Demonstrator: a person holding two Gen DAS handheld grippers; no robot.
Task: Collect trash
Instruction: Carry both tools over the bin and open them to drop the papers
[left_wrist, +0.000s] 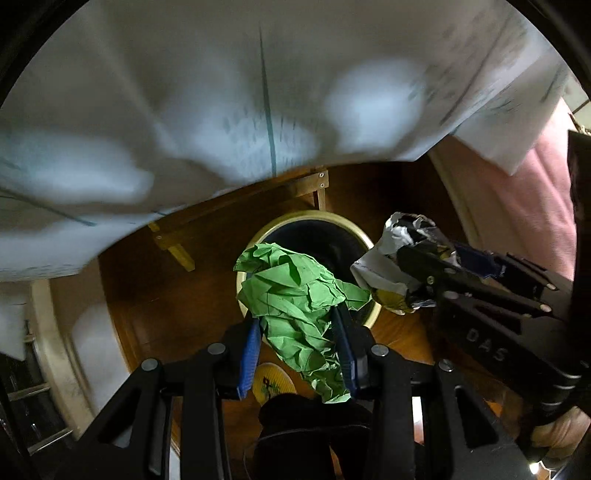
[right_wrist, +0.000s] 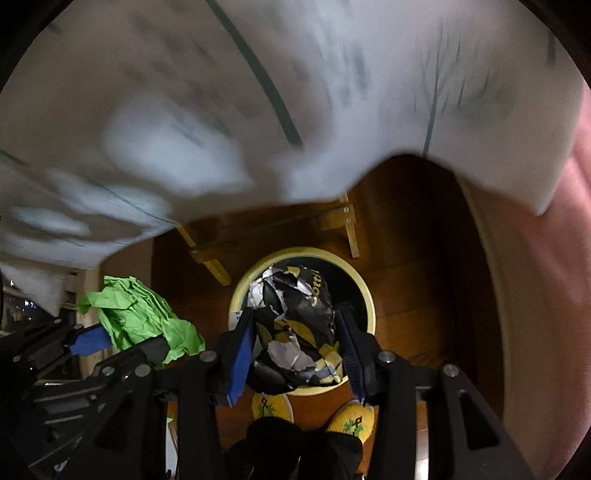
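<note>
My left gripper (left_wrist: 297, 332) is shut on a crumpled green paper (left_wrist: 295, 295), held above the round cream-rimmed bin (left_wrist: 255, 230) on the wooden floor. To its right, my right gripper (left_wrist: 424, 273) is shut on a crumpled black, gold and silver wrapper (left_wrist: 402, 236). In the right wrist view that right gripper (right_wrist: 293, 328) holds the wrapper (right_wrist: 295, 325) directly over the bin (right_wrist: 354, 273), whose inside is dark. At the left of this view the green paper (right_wrist: 140, 317) shows in the left gripper (right_wrist: 122, 338).
A white tablecloth (left_wrist: 221, 92) with dark lines hangs over the top of both views. Wooden table struts (right_wrist: 210, 262) stand behind the bin. The person's yellow slippers (right_wrist: 352, 419) are on the floor just before the bin. A pink cloth (left_wrist: 532, 206) is at right.
</note>
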